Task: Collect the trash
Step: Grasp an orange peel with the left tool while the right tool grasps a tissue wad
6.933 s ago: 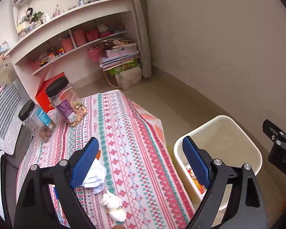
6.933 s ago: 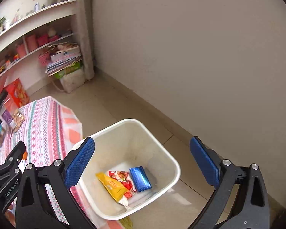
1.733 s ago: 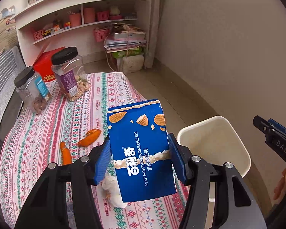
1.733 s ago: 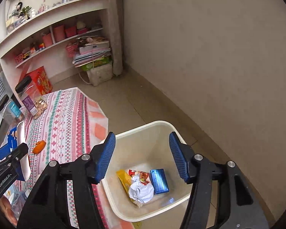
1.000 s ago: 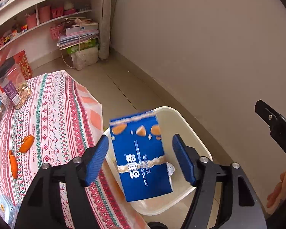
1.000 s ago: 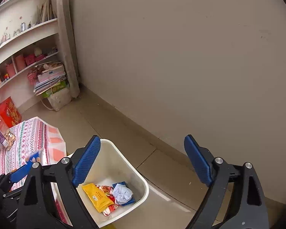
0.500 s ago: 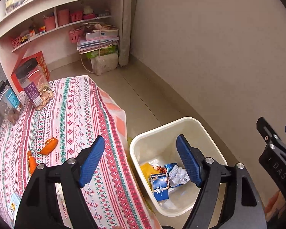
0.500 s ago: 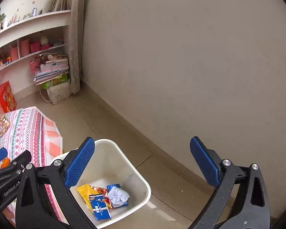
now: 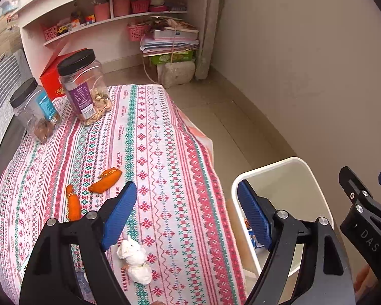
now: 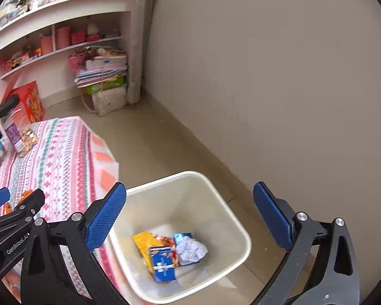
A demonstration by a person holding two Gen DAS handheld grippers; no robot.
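The left tool (image 9: 186, 216), black-framed with blue ribbed pads, is seen with its jaws opening and nothing between them, held above the desk's right edge. Just below its left pad, a crumpled white paper wad (image 9: 135, 256) is seen lying on the red, white and green patterned tablecloth (image 9: 152, 137) near the front edge. Farther in, two orange peel scraps (image 9: 105, 181) are left on the cloth, and two clear plastic jars with black lids (image 9: 85, 89) are stood at the far left corner.

The right tool (image 10: 190, 216) is held fully spread and empty above the cream rectangular plastic bin (image 10: 237, 225), which is set on the tiled floor just beside the desk's right edge. Inside the bin, a blue biscuit box (image 10: 162, 263), a yellow wrapper (image 10: 142, 241) and a crumpled pale tissue (image 10: 191, 251) are seen heaped together on the bottom.
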